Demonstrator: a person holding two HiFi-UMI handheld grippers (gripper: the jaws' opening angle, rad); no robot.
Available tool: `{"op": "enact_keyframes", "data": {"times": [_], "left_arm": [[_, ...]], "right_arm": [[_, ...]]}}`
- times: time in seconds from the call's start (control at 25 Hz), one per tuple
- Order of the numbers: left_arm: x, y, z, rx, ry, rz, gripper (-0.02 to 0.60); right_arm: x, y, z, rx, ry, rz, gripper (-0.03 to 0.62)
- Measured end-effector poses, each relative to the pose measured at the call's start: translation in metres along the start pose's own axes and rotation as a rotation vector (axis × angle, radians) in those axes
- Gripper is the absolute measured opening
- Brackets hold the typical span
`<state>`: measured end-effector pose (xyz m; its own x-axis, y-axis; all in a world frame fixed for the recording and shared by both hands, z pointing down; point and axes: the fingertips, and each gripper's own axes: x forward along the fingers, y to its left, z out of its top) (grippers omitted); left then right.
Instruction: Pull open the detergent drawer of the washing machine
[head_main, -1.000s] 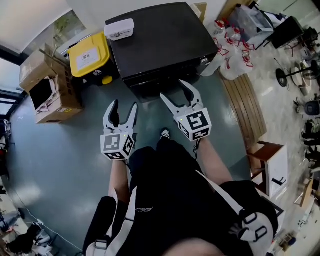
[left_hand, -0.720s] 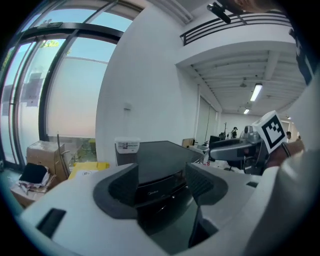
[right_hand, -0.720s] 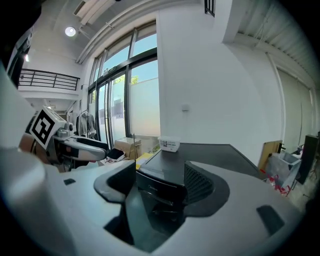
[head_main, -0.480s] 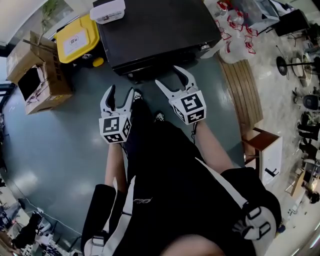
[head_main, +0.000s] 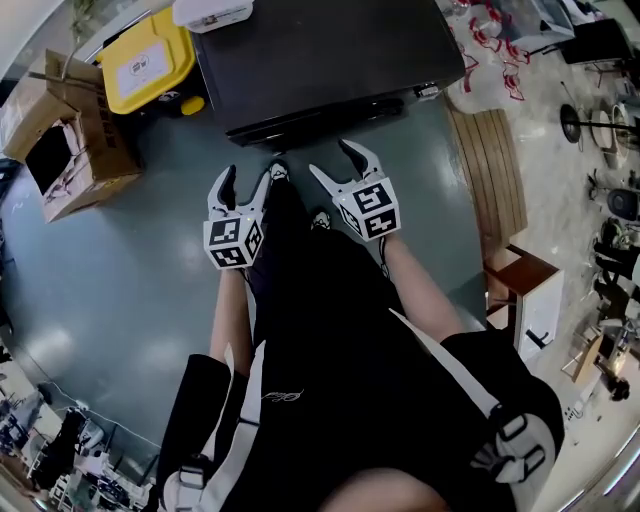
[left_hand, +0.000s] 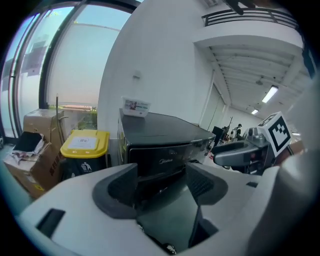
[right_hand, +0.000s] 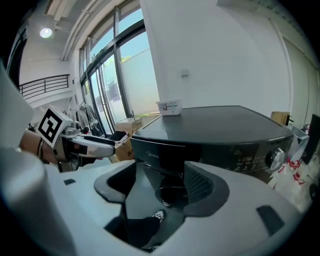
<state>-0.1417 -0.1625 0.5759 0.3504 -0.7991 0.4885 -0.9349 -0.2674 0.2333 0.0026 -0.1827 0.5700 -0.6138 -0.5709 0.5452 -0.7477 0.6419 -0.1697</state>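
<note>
The black washing machine (head_main: 320, 50) stands just ahead of me, seen from above in the head view. Its detergent drawer (left_hand: 156, 160) is the dark logo panel at the front's upper left, and it looks shut. That same drawer panel (right_hand: 152, 154) shows in the right gripper view. My left gripper (head_main: 246, 178) is held open and empty a short way in front of the machine. My right gripper (head_main: 335, 160) is open too, holds nothing, and hovers slightly nearer the front edge. Neither gripper touches the machine.
A yellow-lidded bin (head_main: 145, 65) and an open cardboard box (head_main: 65, 140) stand left of the machine. A small white box (head_main: 210, 12) lies on its top. A wooden bench (head_main: 490, 170) and plastic bags (head_main: 490, 60) are at the right. My black-clad legs and shoes (head_main: 320, 215) are below the grippers.
I have stepped closer to the washing machine, so both grippers now sit nearer its front edge. Both stay open and empty.
</note>
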Motion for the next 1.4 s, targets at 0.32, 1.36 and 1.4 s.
{"op": "enact_keyframes", "data": {"times": [0.32,1.36,1.4], "left_arm": [[0.04,0.031,-0.024,-0.032,0.092,0.012,0.295],[0.075,0.051,-0.013,-0.024,0.043,0.004,0.295],[0.076,0.051,-0.012,-0.027,0.041,0.004,0.293]], "right_arm": [[0.05,-0.024,-0.016,0.031,0.061,-0.011,0.298],[0.091,-0.038,-0.005,0.019,0.039,-0.058,0.298],[0.092,-0.038,-0.004,0.014,0.038,-0.061,0.298]]}}
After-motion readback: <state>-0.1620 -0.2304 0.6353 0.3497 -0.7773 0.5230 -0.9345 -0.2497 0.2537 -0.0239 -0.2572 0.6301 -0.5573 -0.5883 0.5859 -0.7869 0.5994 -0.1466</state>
